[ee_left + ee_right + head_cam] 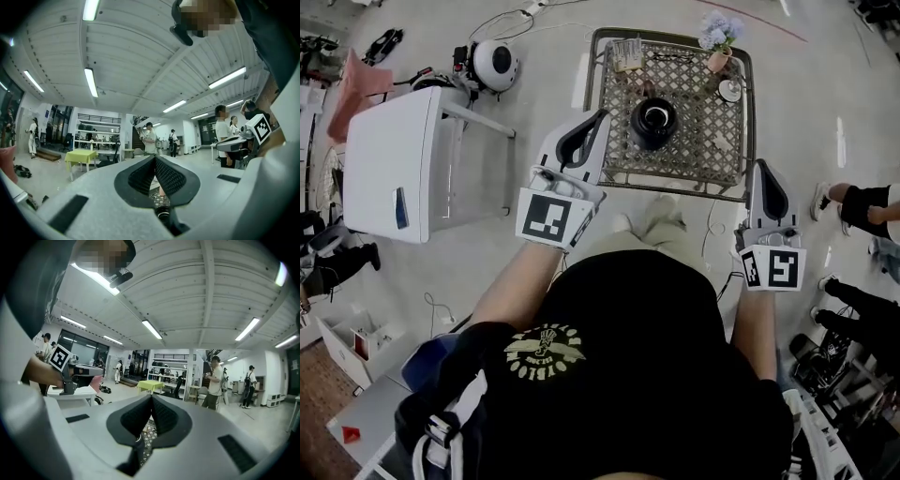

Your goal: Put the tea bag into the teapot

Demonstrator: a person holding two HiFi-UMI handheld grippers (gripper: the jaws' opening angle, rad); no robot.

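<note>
Head view: a metal lattice worktop (712,141) stands at upper centre. A black round teapot (653,124) sits on it near the middle, its opening facing up.

A small pale holder (627,54) stands at the worktop's upper left corner. Its contents are too small to identify, so the tea bag cannot be located with certainty. A small pot of pale blue flowers (718,42) stands at the upper right corner.

The left gripper (601,116) points towards the worktop's left edge, left of the teapot. In the left gripper view the left gripper (154,158) is closed and empty.

The right gripper (760,169) sits off the worktop's lower right corner. In its own view the right gripper (151,396) is closed, with nothing held.
</note>
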